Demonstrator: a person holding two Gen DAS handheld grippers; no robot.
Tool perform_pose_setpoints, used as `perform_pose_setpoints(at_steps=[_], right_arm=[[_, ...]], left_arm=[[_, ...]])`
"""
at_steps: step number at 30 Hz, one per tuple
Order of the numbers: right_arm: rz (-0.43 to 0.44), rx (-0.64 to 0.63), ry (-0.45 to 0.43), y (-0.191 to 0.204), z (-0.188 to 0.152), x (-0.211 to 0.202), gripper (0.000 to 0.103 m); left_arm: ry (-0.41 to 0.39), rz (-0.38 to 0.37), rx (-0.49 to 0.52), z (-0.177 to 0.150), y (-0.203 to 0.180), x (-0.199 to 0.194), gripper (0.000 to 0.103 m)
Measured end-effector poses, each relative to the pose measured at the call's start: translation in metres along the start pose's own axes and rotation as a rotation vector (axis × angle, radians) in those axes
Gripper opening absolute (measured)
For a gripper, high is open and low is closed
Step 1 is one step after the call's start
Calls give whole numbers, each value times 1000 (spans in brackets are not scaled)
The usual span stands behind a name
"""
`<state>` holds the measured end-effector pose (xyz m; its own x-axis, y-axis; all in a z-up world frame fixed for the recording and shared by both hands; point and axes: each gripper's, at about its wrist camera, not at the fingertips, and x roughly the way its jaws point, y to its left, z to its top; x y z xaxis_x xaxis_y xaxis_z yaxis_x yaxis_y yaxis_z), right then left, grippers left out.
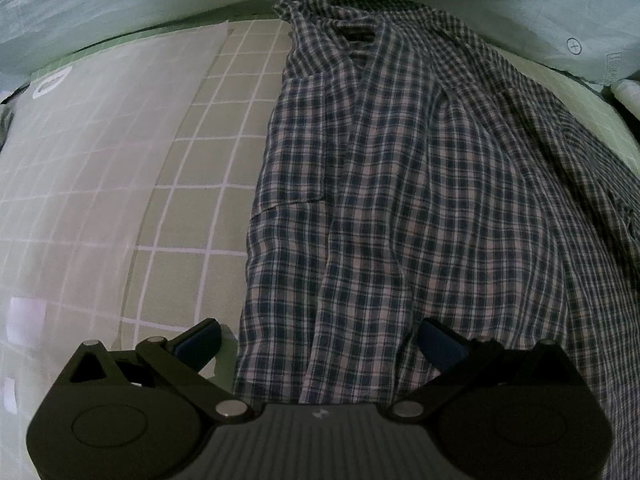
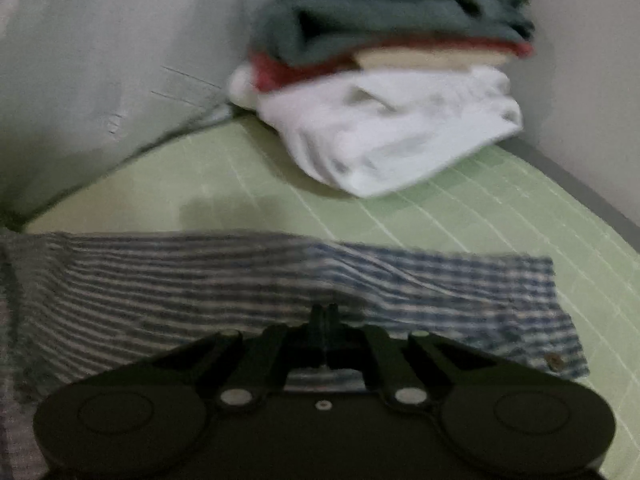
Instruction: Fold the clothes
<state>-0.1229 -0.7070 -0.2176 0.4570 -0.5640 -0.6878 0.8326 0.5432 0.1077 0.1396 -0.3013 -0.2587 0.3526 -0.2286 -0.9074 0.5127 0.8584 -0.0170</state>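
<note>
A blue and white plaid shirt (image 1: 400, 184) lies spread on the green grid mat (image 1: 200, 184), collar at the far end. My left gripper (image 1: 320, 340) is open above the shirt's near hem, its blue pads apart, holding nothing. In the right wrist view, a sleeve of the plaid shirt (image 2: 280, 280) stretches across the mat (image 2: 500, 208), with its buttoned cuff at the right. My right gripper (image 2: 325, 314) is shut on the sleeve's fabric near its middle. The right view is blurred.
A stack of folded clothes (image 2: 392, 92), white at the bottom with red and dark green on top, sits at the mat's far end. A translucent plastic sheet (image 1: 80, 160) covers the mat's left part. A pale wall (image 2: 100, 60) borders the mat.
</note>
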Motion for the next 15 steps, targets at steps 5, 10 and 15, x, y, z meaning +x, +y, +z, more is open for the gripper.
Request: perform_pose_setpoints(at_steps=[5,10,15], right_arm=[[170,-72,-110,56,15,-36,0],[503,-143,-136,138,10,-75,0],[728,-333,-34,215,-33,-100,55]], left_arm=[[-12,-4,6,-4,1,-3,102],[-63,19,18,-7,5,-21,101],[-130,22,-11,-9,21,-45,101]])
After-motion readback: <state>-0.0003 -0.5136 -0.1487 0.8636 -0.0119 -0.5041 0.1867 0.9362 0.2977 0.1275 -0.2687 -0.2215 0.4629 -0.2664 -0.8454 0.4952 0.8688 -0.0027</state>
